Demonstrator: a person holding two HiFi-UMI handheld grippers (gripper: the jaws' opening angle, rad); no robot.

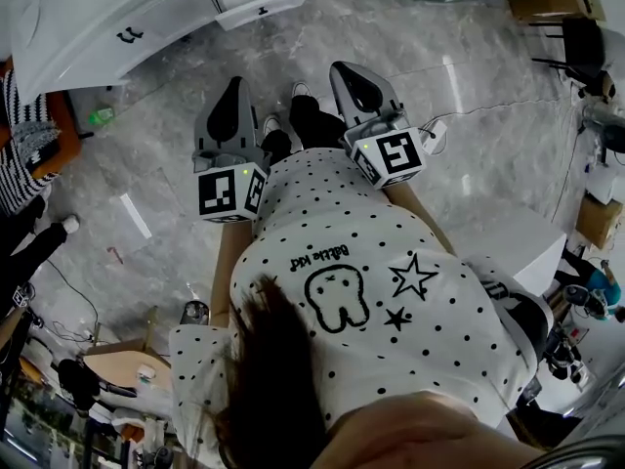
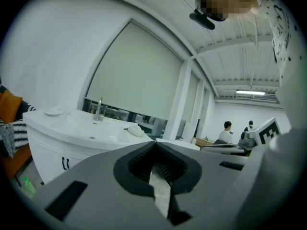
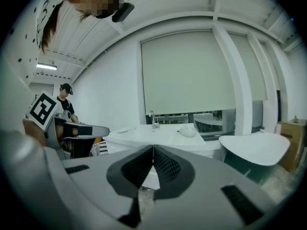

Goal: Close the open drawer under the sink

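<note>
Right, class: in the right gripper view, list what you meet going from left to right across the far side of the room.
Grey left gripper with its black-and-white marker cube → chrome tap → white rounded lump on the counter → white oval tub with a teal underside → brown cardboard box.

The only writing I can make out is a short line of black lettering point(image 1: 316, 259) on the person's dotted white shirt point(image 1: 430, 311), upside down from here; one word looks like "kid", the rest is too small to read. By it are a drawn tooth outline point(image 1: 337, 299) and two stars point(image 1: 414, 276). The left gripper point(image 1: 232, 91) and the right gripper point(image 1: 354, 74) each bear black-and-white square markers, no letters
</note>
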